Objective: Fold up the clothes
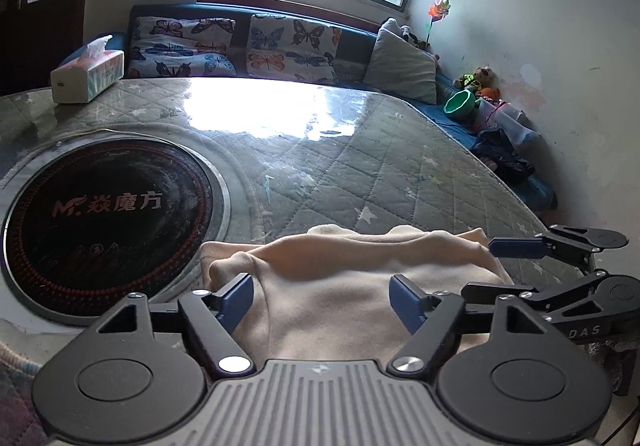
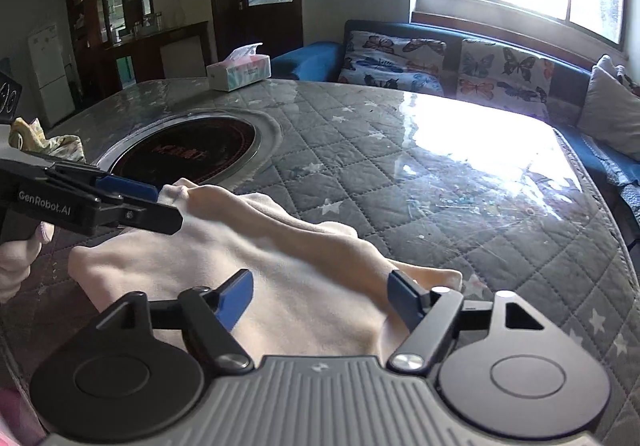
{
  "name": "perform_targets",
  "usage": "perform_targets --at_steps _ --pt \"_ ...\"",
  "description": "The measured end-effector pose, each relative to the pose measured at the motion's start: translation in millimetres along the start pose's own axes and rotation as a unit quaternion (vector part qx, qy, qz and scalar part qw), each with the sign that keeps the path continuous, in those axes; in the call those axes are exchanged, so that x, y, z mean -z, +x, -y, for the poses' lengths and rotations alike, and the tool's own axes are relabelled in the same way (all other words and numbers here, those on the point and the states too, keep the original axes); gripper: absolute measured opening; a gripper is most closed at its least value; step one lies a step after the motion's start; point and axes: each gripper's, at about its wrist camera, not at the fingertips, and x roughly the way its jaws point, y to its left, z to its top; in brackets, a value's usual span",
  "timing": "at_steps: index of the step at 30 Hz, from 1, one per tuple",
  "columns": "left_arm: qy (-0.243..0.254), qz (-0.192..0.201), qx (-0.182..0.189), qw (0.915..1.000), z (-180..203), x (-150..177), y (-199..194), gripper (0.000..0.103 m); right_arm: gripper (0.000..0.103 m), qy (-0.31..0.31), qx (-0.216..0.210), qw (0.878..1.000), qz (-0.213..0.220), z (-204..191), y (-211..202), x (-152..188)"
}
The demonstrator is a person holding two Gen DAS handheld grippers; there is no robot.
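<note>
A cream garment (image 1: 340, 274) lies bunched in soft folds on the quilted grey table cover (image 1: 360, 165). My left gripper (image 1: 322, 298) is open just above its near edge, with cloth showing between the blue pads but not pinched. In the right wrist view the same garment (image 2: 280, 266) spreads under my right gripper (image 2: 322, 298), also open with its pads clear of the fabric. The two grippers sit side by side: the right gripper (image 1: 496, 270) shows at the garment's right corner, and the left gripper (image 2: 160, 201) at its left corner, held by a hand (image 2: 16, 262).
A round black cooktop (image 1: 108, 217) is set into the table at the left. A tissue box (image 1: 86, 75) stands at the far edge. A crumpled patterned cloth (image 2: 44, 141) lies at the far left. Behind the table are a blue sofa with butterfly cushions (image 1: 280, 45) and toys (image 1: 476, 81).
</note>
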Motion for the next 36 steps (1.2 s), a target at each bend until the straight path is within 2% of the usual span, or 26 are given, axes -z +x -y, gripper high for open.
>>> perform_targets --at_steps 5,11,18,24,29,36 --pt "0.003 0.011 -0.007 0.9999 5 5 -9 0.094 0.089 0.001 0.014 1.000 0.010 -5 -9 4" --pt "0.006 0.023 -0.012 0.9996 8 9 -17 0.103 0.101 0.008 0.035 0.999 0.017 -10 -19 8" --pt "0.004 0.027 -0.023 0.9994 9 16 -24 0.103 0.103 0.001 0.066 0.998 0.022 -19 -26 10" --pt "0.005 0.046 -0.042 0.9981 13 19 -35 0.103 0.103 0.002 0.085 0.996 0.026 -24 -31 13" --pt "0.006 0.051 -0.050 0.9974 15 24 -43 0.103 0.103 0.012 0.080 0.997 0.023 -26 -35 16" --pt "0.005 0.048 -0.054 0.9974 20 32 -51 0.103 0.103 0.022 0.094 0.995 0.030 -32 -44 23"
